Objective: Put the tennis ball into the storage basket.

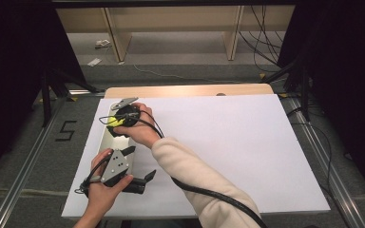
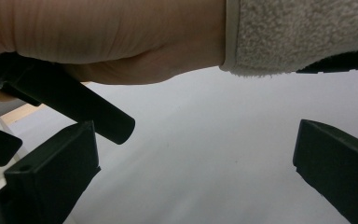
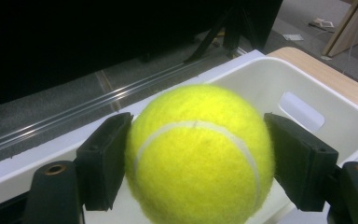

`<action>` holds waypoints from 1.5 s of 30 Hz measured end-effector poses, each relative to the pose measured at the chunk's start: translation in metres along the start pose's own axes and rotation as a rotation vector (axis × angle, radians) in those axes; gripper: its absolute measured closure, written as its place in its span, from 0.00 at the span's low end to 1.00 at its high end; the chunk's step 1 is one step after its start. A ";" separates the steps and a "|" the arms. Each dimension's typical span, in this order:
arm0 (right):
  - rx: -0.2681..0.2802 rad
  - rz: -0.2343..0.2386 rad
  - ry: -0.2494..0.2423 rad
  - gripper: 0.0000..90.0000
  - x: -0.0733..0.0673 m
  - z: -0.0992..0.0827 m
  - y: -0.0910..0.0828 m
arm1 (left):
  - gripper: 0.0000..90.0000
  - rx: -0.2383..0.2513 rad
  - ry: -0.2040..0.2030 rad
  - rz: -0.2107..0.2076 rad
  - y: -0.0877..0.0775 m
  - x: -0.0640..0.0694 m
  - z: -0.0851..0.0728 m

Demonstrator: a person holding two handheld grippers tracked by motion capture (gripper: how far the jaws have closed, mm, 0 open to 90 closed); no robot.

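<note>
The tennis ball point(image 3: 198, 151) sits squarely between the 2 black jaws of the right gripper point(image 3: 198, 163), w/ a jaw pad pressed on each side of it, so the gripper is closed on the ball and carrying it. In the high view the ball point(image 1: 114, 121) shows as a small yellow patch under the right hand point(image 1: 135, 124), over the far end of the white bin point(image 1: 105, 137) at the table's left edge. In the right gripper view the ball hangs above the bin's point(image 3: 307, 93) interior, its oblong handle cut-out just behind and right of it.

Hard to make out: the ball's underside is cut off at the bottom of the right gripper view, so can't tell whether it touches the bin floor. In the high view the hand and gripper body cover most of the ball, and the bin is largely hidden by both hands.

Ball looks bright yellow-green, fuzzy felt, w/ 1 curved white seam across the front.

The left gripper point(image 1: 140, 167), held in the left hand point(image 1: 100, 190) near the table's front left, has its jaws spread wide w/ nothing between them; in the left gripper view point(image 2: 196, 172) the 2 jaws stand far apart over the white table sheet point(image 2: 205, 130), w/ the right forearm's fleece sleeve point(image 2: 303, 32) crossing above.
</note>
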State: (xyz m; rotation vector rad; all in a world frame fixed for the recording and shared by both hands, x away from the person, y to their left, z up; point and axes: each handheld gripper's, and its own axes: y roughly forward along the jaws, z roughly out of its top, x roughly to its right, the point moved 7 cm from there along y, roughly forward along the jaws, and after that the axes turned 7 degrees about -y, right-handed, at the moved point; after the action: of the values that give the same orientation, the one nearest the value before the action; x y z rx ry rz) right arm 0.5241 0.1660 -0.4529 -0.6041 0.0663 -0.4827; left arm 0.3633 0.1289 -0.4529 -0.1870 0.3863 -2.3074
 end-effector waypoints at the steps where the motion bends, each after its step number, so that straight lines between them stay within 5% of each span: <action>1: -0.007 0.000 0.006 0.30 0.000 -0.001 0.000 | 0.00 0.000 0.000 -0.001 0.000 0.000 0.000; 45: -0.059 0.018 0.007 0.30 -0.005 -0.010 0.012 | 0.00 -0.001 -0.001 -0.002 0.000 0.000 0.000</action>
State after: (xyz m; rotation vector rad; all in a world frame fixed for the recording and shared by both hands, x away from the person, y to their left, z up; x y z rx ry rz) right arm 0.5231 0.1716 -0.4682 -0.6587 0.0928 -0.4668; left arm 0.3634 0.1290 -0.4532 -0.1886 0.3872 -2.3086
